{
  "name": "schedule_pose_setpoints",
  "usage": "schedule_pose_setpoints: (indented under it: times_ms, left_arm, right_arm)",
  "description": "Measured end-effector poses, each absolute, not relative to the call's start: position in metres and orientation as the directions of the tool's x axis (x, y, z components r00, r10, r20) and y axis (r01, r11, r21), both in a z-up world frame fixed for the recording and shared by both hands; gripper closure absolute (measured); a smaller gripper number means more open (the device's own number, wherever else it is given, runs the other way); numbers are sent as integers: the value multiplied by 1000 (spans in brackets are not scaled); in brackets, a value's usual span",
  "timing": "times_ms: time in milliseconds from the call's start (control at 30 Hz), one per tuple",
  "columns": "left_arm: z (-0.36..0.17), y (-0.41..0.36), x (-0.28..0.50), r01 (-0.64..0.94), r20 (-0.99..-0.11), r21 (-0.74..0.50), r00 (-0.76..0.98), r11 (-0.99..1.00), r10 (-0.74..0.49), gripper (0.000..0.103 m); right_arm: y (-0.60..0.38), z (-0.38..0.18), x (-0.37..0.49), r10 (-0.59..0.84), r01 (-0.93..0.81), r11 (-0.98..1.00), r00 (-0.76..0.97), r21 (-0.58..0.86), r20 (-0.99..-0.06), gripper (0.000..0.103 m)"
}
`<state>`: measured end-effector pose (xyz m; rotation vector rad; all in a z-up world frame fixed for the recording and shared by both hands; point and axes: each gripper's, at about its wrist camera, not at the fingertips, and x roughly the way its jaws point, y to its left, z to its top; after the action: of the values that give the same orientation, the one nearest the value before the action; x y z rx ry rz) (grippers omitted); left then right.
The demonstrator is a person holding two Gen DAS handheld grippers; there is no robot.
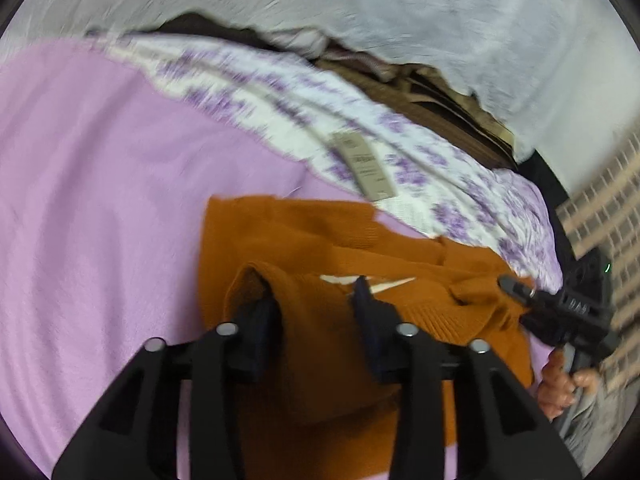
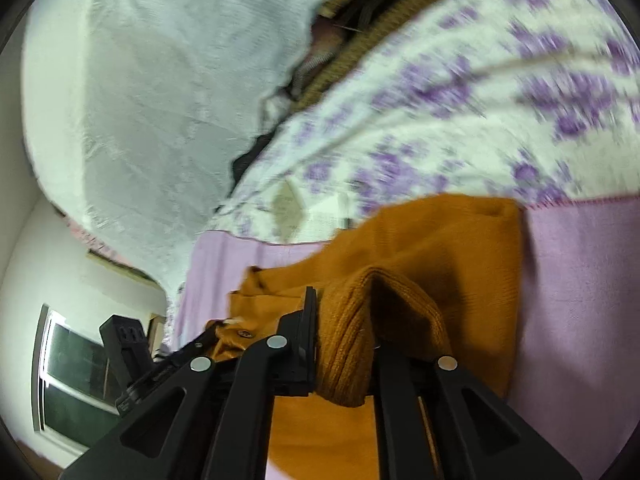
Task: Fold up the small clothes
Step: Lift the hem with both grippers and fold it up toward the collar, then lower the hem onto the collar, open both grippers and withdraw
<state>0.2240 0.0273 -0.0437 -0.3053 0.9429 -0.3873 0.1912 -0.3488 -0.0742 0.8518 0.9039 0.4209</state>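
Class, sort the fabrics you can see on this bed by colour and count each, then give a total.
Orange knitted garment: 1
Plain lilac bed sheet: 1
White cloth with purple flowers: 1
Plain white textured cloth: 1
Brown fabric pile: 1
Total: 5

A plain lilac sheet (image 1: 100, 184) covers the near surface, and just beyond it lies a white cloth with purple flowers (image 1: 280, 96). A paper tag (image 1: 364, 166) rests on that cloth. Farther back, brown folded fabrics (image 1: 448, 108) sit under a white textured cover (image 1: 360, 4)
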Motion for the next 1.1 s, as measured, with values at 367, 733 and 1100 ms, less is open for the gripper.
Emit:
schedule_pose_setpoints:
  times_ms: [367,733,1100]
  left_arm:
    - [-20,62,189,219,-640,-429,611,876,-466,43]
    - [-35,5,151,467,-726,-211,513,859,-458,34]
    - [-23,-8,247,38,-756,-9,653,999,-32,25]
  right_arm:
    - [-361,-30,159,650,-129,609,647,782,-400,61]
    - [-273,-33,117,552,-331,834,513,442,-657,78]
    - [-283,-19,226,298,-92,936,721,340,-626,73]
